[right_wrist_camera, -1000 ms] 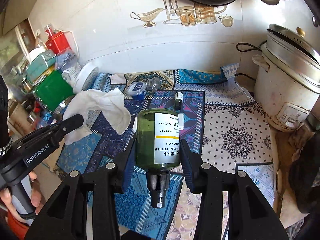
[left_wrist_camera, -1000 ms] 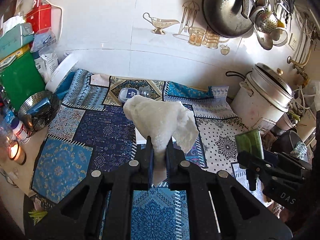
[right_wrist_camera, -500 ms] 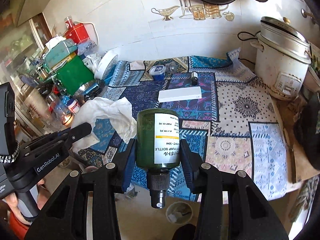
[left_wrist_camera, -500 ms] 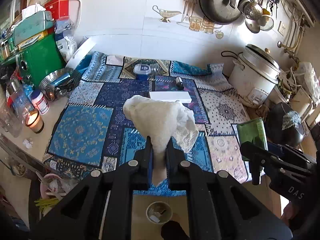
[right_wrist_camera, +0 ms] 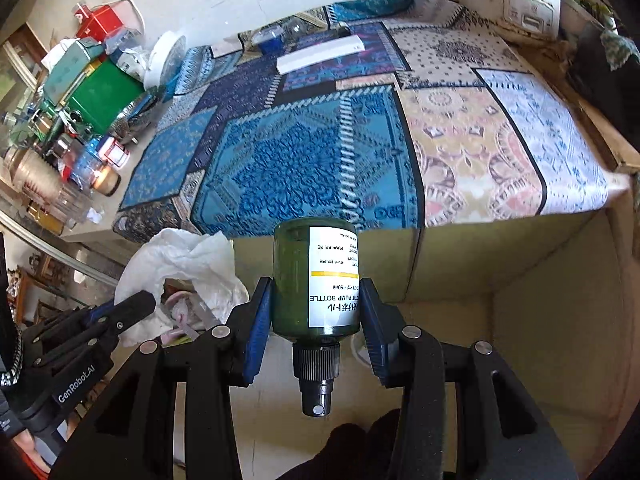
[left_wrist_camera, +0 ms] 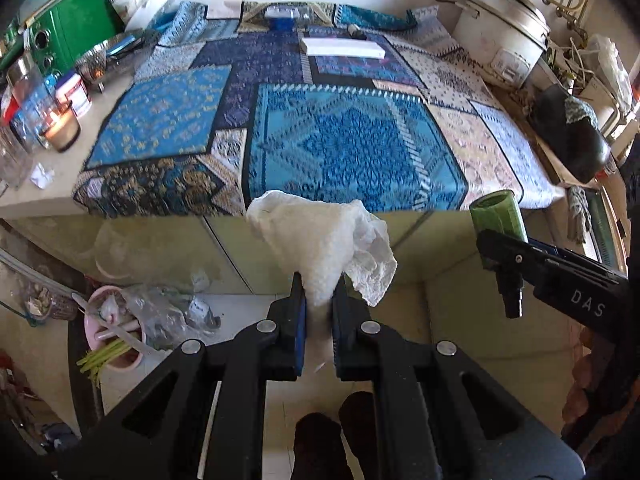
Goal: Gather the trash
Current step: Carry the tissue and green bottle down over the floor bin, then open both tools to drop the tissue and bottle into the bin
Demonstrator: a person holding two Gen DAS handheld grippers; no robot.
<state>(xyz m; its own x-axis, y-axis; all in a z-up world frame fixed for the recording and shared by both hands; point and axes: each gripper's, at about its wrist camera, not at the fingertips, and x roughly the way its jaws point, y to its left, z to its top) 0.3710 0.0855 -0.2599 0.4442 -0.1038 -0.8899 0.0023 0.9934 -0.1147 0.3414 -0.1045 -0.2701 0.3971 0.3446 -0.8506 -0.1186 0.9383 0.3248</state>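
Observation:
My left gripper (left_wrist_camera: 318, 292) is shut on a crumpled white tissue (left_wrist_camera: 320, 240) and holds it in the air in front of the counter's edge, above the floor. My right gripper (right_wrist_camera: 316, 300) is shut on a green pump bottle (right_wrist_camera: 316, 280) with a white label, held with its black nozzle toward the camera. The bottle also shows in the left wrist view (left_wrist_camera: 496, 220), to the right of the tissue. The tissue shows in the right wrist view (right_wrist_camera: 180, 264), to the left of the bottle.
The counter carries a blue patterned cloth (left_wrist_camera: 344, 140) with a white flat box (left_wrist_camera: 342, 48) and a small blue-lidded container (left_wrist_camera: 280, 12) at the back. A rice cooker (left_wrist_camera: 500, 28) stands right, cluttered jars and a lit candle (left_wrist_camera: 60, 132) left. A pink bin (left_wrist_camera: 116, 336) with waste sits on the floor at lower left.
Both grippers have pulled back from over the counter and lowered, keeping hold of the tissue and the bottle. The counter's front edge and the floor have come into view.

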